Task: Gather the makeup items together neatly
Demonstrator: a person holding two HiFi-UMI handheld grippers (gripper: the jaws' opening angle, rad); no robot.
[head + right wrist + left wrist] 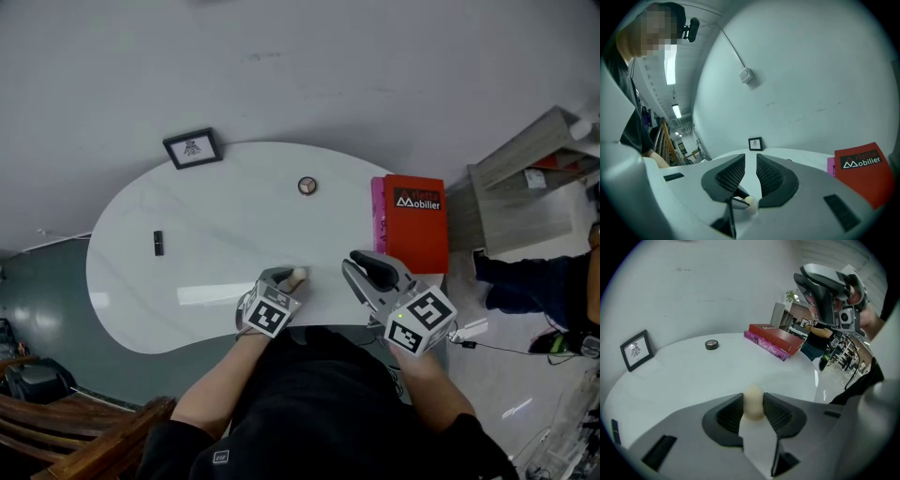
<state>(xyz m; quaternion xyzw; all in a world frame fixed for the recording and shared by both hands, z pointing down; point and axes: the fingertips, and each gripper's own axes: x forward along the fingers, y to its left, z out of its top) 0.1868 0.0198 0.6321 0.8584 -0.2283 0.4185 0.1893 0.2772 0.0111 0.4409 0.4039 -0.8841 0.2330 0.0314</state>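
A beige egg-shaped makeup sponge (753, 401) sits between the pads of my left gripper (286, 276), which touch both of its sides, just above the near edge of the white oval table (216, 216). In the head view the sponge (296, 276) pokes out of the fingertips. A small round compact (307, 186) lies at the table's far middle, and a small black tube (158, 243) lies far to the left. My right gripper (361, 266) hovers to the right of the left one, its jaws a narrow gap apart with nothing between them.
A red book (415, 220) lies on a pink book (378, 216) at the table's right end. A small black picture frame (192, 148) stands at the back left. A wooden chair (56, 412) stands at lower left, and a grey shelf (516, 187) and another person's sleeve (525, 281) are to the right.
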